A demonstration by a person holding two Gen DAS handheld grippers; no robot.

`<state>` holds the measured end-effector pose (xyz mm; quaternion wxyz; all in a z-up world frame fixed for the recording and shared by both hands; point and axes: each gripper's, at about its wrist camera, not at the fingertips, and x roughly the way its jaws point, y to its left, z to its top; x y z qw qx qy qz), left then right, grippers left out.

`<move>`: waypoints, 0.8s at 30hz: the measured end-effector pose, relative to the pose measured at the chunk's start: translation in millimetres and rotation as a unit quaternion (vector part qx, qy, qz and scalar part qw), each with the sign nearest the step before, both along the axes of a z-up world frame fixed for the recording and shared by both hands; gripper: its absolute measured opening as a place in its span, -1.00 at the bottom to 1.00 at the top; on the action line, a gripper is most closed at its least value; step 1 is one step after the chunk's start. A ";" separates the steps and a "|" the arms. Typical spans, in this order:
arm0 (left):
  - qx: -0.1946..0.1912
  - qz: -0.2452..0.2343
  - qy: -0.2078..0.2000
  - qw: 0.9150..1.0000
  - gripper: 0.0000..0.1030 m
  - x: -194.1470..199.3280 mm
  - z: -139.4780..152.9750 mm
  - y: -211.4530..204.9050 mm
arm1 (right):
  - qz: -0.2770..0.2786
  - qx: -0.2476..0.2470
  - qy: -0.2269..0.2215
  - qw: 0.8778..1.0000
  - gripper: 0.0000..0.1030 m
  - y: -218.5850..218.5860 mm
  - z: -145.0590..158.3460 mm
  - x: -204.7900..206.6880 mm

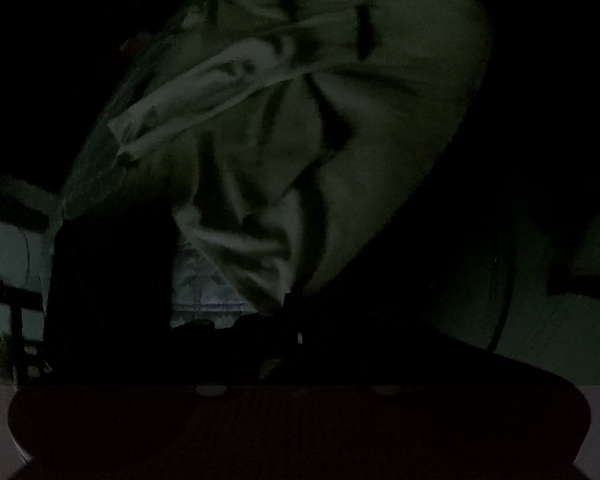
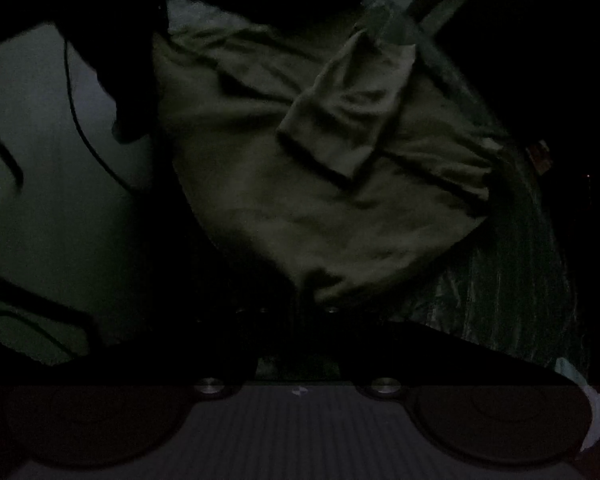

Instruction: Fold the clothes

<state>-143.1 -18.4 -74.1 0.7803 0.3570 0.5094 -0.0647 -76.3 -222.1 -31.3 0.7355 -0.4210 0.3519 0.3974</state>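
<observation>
The scene is very dark. A pale, crumpled garment (image 1: 360, 160) fills the left wrist view, and its folds run down to a point at my left gripper (image 1: 292, 304), whose dark fingers are shut on the fabric. A sleeve (image 1: 188, 108) lies across the garment toward the left. In the right wrist view the same garment (image 2: 300, 220) is bunched up, with a cuffed sleeve (image 2: 340, 120) folded over it. Its near edge narrows into my right gripper (image 2: 308, 308), also shut on the cloth. The fingertips themselves are lost in shadow.
A pale surface (image 2: 40, 160) with a thin dark cable (image 2: 80, 120) lies to the left of the garment. A greenish striped fabric (image 2: 512, 280) lies under it on the right. A light quilted patch (image 1: 204, 288) shows beside the left fingers. A cable (image 1: 504, 300) curves at the right.
</observation>
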 end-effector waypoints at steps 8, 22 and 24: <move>0.007 -0.008 0.016 1.000 -0.96 0.2 -2.0 -1.3 | 0.002 -0.034 0.081 0.996 -0.61 -1.7 -5.1 5.6; 0.194 -0.170 -0.026 0.966 -0.66 -33.7 -36.0 -30.9 | 0.067 -0.041 -0.040 0.996 0.54 10.0 -3.1 -15.4; 0.207 -0.183 -0.033 0.961 -0.69 -34.6 -39.1 -32.2 | 0.096 -0.063 -0.040 0.993 0.55 21.3 -11.4 -19.1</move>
